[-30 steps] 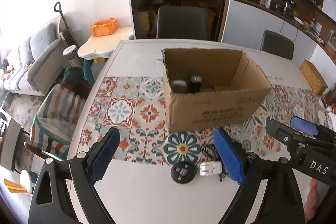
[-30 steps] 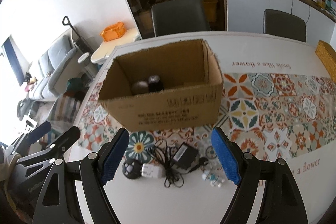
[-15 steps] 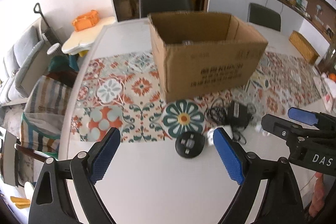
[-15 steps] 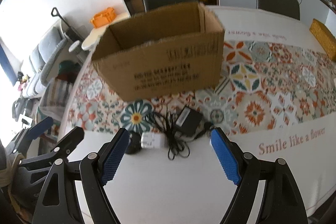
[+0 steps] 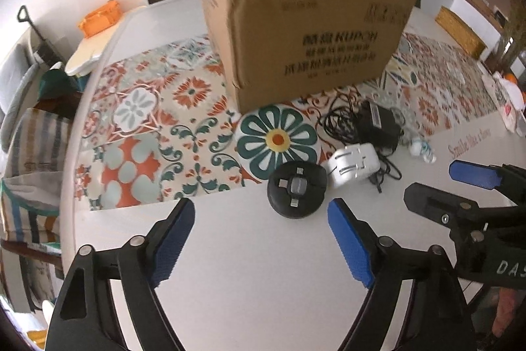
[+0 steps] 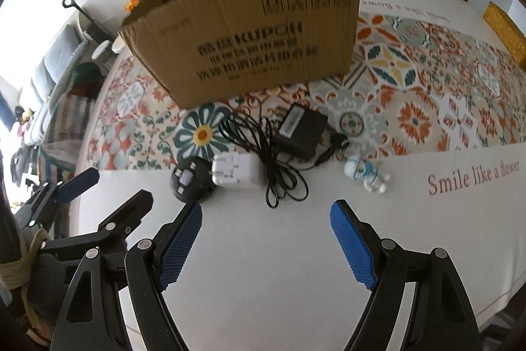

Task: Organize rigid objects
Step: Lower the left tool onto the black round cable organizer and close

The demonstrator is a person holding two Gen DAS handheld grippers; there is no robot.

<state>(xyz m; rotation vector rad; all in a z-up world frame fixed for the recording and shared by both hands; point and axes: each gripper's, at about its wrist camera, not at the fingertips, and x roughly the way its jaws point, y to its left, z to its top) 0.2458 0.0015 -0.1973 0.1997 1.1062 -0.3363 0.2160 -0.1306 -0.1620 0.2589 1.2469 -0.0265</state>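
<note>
My left gripper (image 5: 261,221), jaws closing with nothing between them, aims at the black round adapter (image 5: 297,189) on the table (image 5: 263,268). My right gripper (image 6: 266,219) hangs open, empty, near the white charger (image 6: 237,170); the cardboard box (image 6: 250,32) waits just behind both.

light: bright daylight, glare at left | blur: slight motion, box (image 5: 305,32) text soft | edges: fisheye warp, dark corners
</note>
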